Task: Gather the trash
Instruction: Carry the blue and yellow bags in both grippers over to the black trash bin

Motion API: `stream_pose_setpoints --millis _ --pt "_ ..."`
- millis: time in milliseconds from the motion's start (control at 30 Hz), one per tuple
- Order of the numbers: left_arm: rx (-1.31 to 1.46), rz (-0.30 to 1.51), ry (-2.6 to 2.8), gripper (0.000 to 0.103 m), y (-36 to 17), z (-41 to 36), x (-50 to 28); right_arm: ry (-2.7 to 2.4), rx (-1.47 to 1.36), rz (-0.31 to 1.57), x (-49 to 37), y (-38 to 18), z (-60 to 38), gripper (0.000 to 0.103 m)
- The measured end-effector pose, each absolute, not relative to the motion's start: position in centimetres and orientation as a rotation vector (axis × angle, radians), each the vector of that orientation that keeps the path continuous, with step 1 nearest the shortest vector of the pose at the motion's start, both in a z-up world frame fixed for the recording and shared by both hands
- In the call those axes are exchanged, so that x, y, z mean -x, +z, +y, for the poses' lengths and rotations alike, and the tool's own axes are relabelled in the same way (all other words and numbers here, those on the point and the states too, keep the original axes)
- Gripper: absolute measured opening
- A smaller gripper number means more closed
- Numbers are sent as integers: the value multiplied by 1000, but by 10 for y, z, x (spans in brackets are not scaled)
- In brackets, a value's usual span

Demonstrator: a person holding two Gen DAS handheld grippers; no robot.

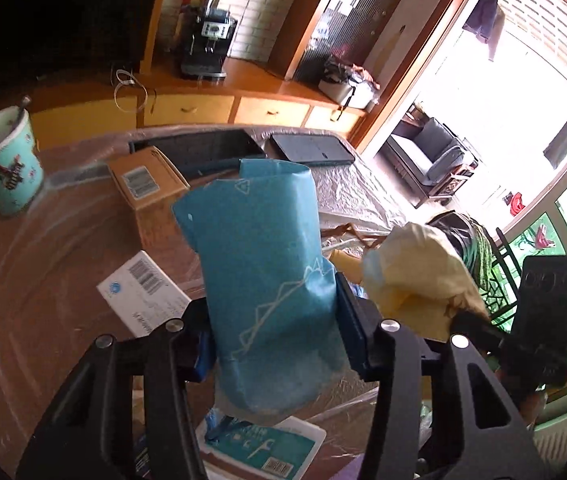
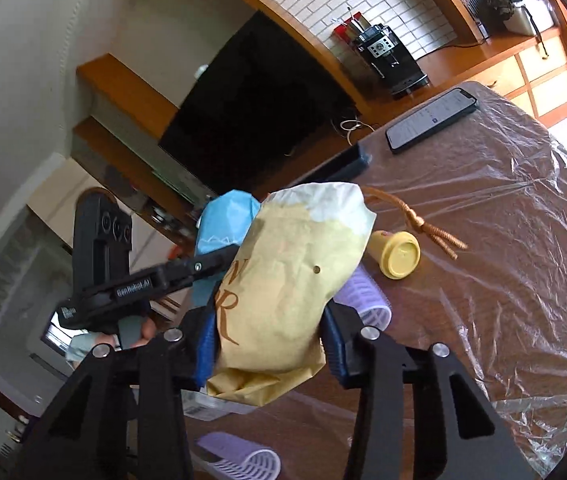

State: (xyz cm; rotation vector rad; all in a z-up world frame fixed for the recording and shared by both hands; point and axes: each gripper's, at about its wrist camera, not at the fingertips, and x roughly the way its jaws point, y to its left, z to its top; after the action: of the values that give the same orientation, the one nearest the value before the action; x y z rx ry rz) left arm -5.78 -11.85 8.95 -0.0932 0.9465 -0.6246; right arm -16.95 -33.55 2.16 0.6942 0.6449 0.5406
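My left gripper [image 1: 275, 332] is shut on a crumpled blue paper bag [image 1: 259, 248], held upright above the table with both pads pressing its lower half. My right gripper [image 2: 271, 340] is shut on a yellow paper bag [image 2: 291, 272] with brown lettering and a white top. The two bags hang side by side, nearly touching. The yellow bag [image 1: 419, 288] shows at the right of the left wrist view. In the right wrist view the blue bag [image 2: 223, 220] is just left of the yellow one, and a finger [image 2: 187, 270] of the left gripper crosses it.
The table [image 2: 503, 240] is covered in clear plastic sheet. On it lie a phone [image 2: 431, 120], a small yellow bottle [image 2: 397, 254], a brown cord [image 2: 423, 224], purple hair rollers [image 2: 367, 296], a mug [image 1: 3, 160], a cardboard box [image 1: 147, 178], a white barcoded box [image 1: 143, 292] and a teal packet [image 1: 259, 448].
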Motion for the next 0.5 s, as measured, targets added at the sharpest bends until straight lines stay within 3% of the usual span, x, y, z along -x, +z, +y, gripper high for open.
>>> stream_pose_setpoints --millis 500 --pt "258 838 -675 51 117 -72 88 570 -664 631 182 38 -324 39"
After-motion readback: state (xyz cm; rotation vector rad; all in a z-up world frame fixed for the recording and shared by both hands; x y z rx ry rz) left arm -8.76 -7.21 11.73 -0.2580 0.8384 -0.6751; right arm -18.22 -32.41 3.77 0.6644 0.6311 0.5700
